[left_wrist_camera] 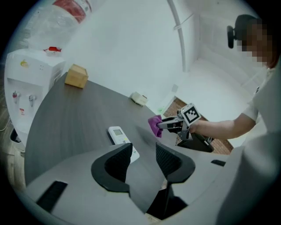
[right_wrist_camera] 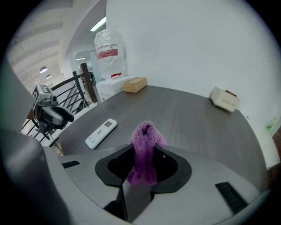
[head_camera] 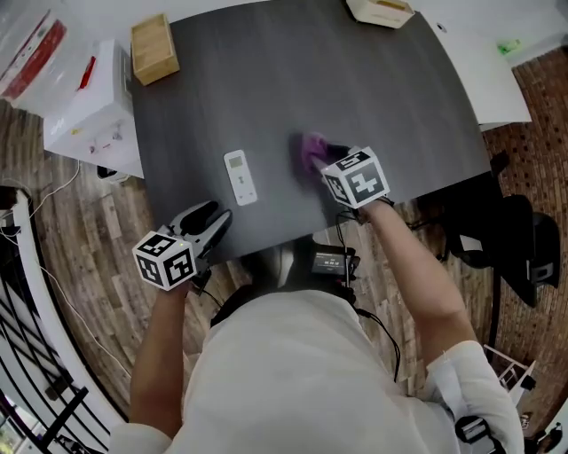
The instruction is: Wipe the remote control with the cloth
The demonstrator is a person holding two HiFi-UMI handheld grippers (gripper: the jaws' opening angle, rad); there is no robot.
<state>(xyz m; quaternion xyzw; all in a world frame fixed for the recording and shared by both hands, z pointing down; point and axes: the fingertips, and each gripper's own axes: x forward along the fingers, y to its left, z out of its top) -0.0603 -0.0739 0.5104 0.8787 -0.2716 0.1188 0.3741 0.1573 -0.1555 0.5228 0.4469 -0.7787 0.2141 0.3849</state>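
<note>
From the head view, a dark grey wood-grain bench [head_camera: 373,97] carries a slim white remote control [head_camera: 240,176], which lies flat near the front edge with its small screen at the far end. The left claw [head_camera: 216,217] hangs over that front edge, just short of the remote and to its left, touching nothing. To the right of the remote, and apart from it, the right claw [head_camera: 318,161] holds a purple knitted cloth [head_camera: 311,149] over the bench. A light wooden box [head_camera: 153,49] sits at the far left corner, and a cream box [head_camera: 380,11] sits at the far edge. A white water dispenser [head_camera: 93,111] stands on the floor beside the bench.

In the left gripper view, the black jaws stand apart and released, with only bare bench between them. The remote lies just beyond the left jaw. Farther off, the other claw pinches the cloth, which droops from its tips.

In the right gripper view, the jaws are clenched on the cloth. It is bunched into a fold that rises above them and hangs below. The remote lies ahead and to the left, well clear of the cloth.
</note>
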